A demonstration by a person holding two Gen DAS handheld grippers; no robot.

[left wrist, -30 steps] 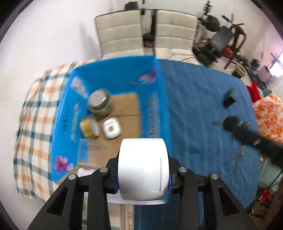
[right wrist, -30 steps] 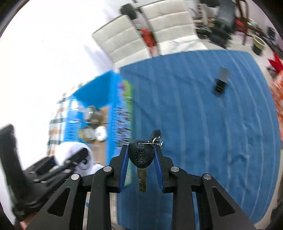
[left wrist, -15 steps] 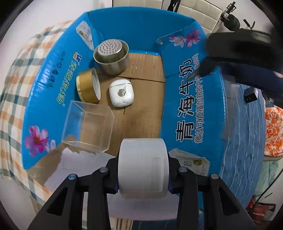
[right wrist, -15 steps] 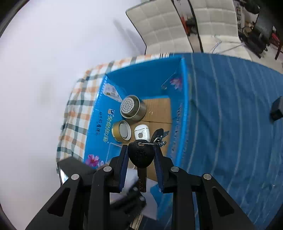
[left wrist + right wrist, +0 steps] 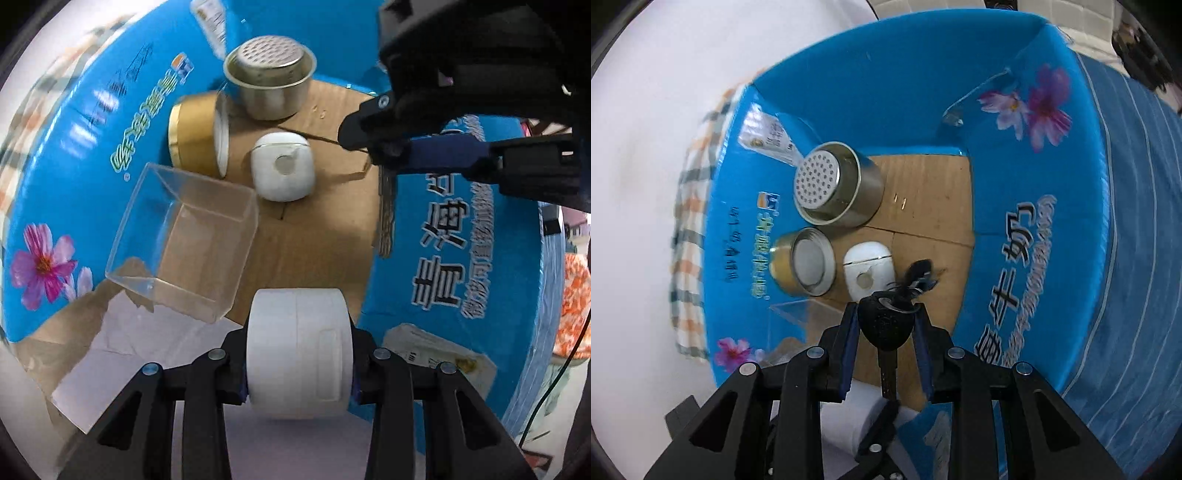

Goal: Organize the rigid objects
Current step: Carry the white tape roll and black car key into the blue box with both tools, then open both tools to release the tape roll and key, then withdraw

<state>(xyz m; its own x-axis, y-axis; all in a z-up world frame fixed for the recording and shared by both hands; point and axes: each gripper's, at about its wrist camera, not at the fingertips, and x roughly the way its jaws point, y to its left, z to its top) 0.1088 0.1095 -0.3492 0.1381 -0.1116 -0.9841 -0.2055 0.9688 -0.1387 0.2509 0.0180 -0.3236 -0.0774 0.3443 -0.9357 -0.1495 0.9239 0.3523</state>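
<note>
Between the fingers of the left gripper (image 5: 298, 363), a white cylindrical container (image 5: 298, 352) sits clamped on its side, held above the near end of the blue cardboard box (image 5: 74, 155). On the box's brown floor, at 10 o'clock from that container, lies a clear plastic box (image 5: 181, 240); toward 12 o'clock come a white earbud case (image 5: 282, 170), a gold tin (image 5: 194, 138) on its side, and a perforated steel cup (image 5: 271, 86). At 2 o'clock the right gripper (image 5: 886, 345) pinches a black-headed key (image 5: 885, 328), blade hanging down over the box, apparently not touching the floor.
</note>
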